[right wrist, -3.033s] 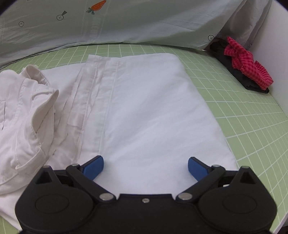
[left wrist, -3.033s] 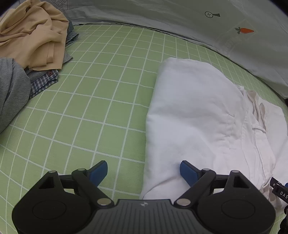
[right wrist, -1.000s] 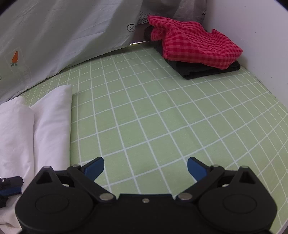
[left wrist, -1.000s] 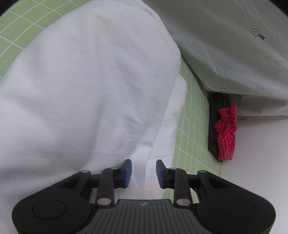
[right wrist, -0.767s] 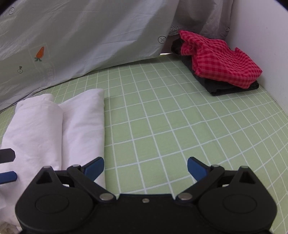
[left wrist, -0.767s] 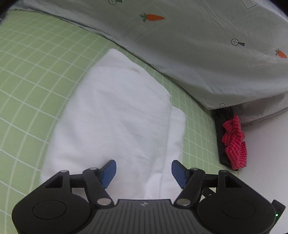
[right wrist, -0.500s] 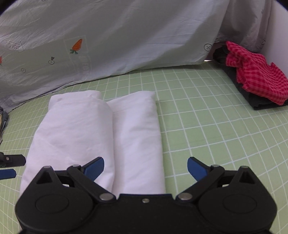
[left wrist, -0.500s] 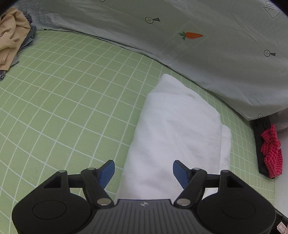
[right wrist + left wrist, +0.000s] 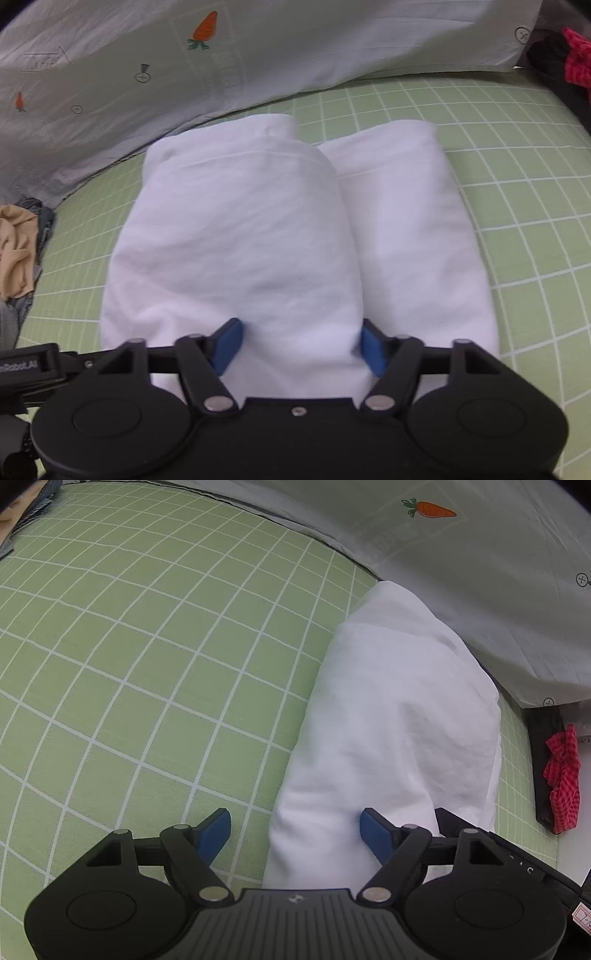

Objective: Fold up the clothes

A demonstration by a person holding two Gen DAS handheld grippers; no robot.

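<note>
- the white garment [image 9: 236,236] now lies as a compact bundle, where three seconds ago it was spread wide with its collar bunched at the left; a second ago the left gripper was pinched narrow on a fold, and now it is let go.
- the left gripper [image 9: 295,829] has its blue pads spread wide, nothing between them held; its right pad sits against the near end of the bundle, its left pad over bare sheet.
- the right gripper [image 9: 300,347] is also wide, straddling the near end of the upper fold, gripping nothing.
- i judge the folding of this piece nearly done; what remains looks like squaring or moving it aside.
- the bundle rests on the green checked sheet [image 9: 147,664], its far end close to the grey quilt [image 9: 295,44] with carrot prints.
- the cloth looks soft, thin cotton, puffy rather than pressed flat: one rounded fold overlaps a flatter layer [image 9: 413,229] on the right.
- a red checked cloth [image 9: 563,775] lies on a dark pile at the far right; a tan garment [image 9: 16,251] sits heaped at the left.
</note>
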